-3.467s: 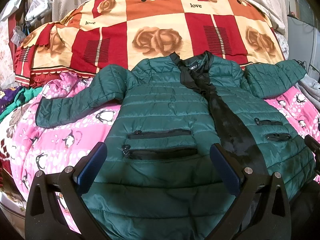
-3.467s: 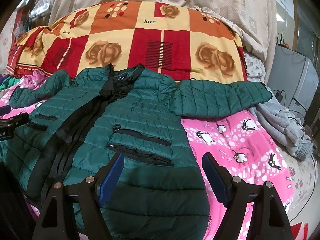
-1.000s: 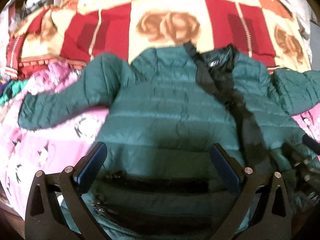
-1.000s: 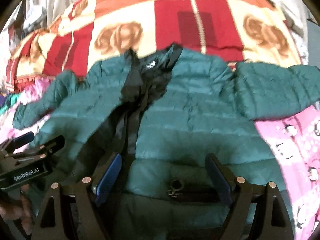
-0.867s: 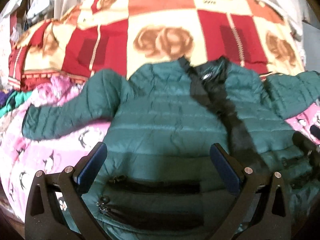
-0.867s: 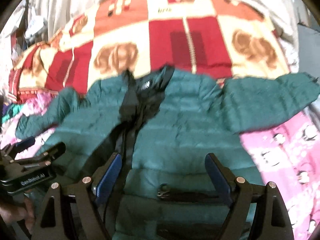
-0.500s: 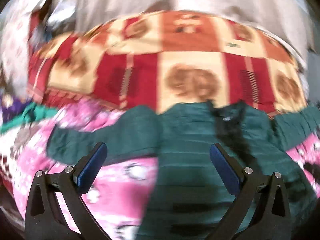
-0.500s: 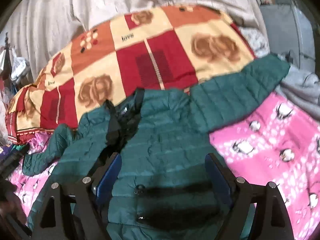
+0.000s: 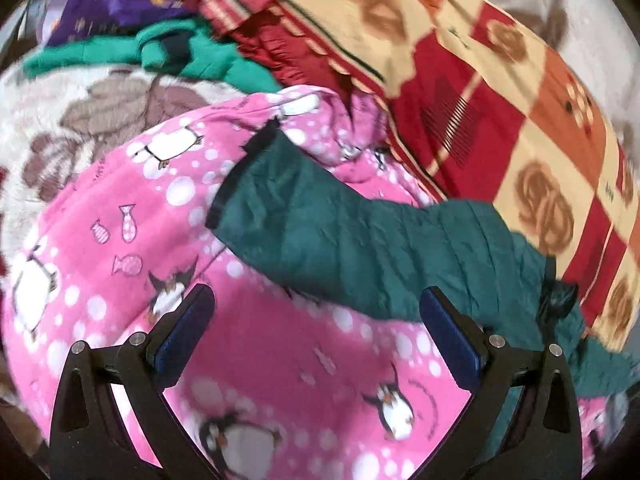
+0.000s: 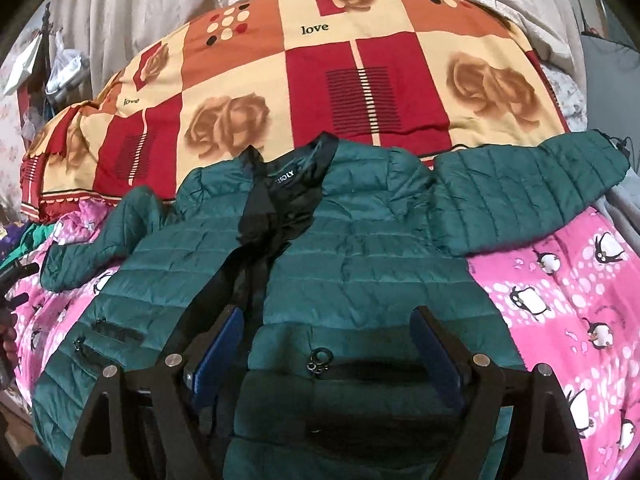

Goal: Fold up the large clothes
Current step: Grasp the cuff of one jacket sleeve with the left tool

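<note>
A dark green quilted jacket (image 10: 360, 264) lies front up and unzipped on a pink penguin blanket (image 10: 568, 300), both sleeves spread outward. My right gripper (image 10: 326, 348) is open and empty, hovering over the jacket's lower right front near a pocket zipper (image 10: 320, 358). My left gripper (image 9: 316, 332) is open and empty above the pink blanket (image 9: 120, 240), just below the jacket's left sleeve (image 9: 340, 232), whose black cuff (image 9: 240, 176) points up-left. The left gripper's tip (image 10: 16, 276) shows at the left edge of the right wrist view.
A red, orange and cream rose-patterned quilt (image 10: 360, 80) is piled behind the jacket. A cream floral blanket (image 9: 80, 120) and bright green clothes (image 9: 180, 52) lie left of the sleeve. A grey garment (image 10: 628, 200) lies at the far right.
My left gripper has swung left from over the jacket body to the left sleeve. My right gripper shifted and now faces the collar squarely. Both grippers stay open.
</note>
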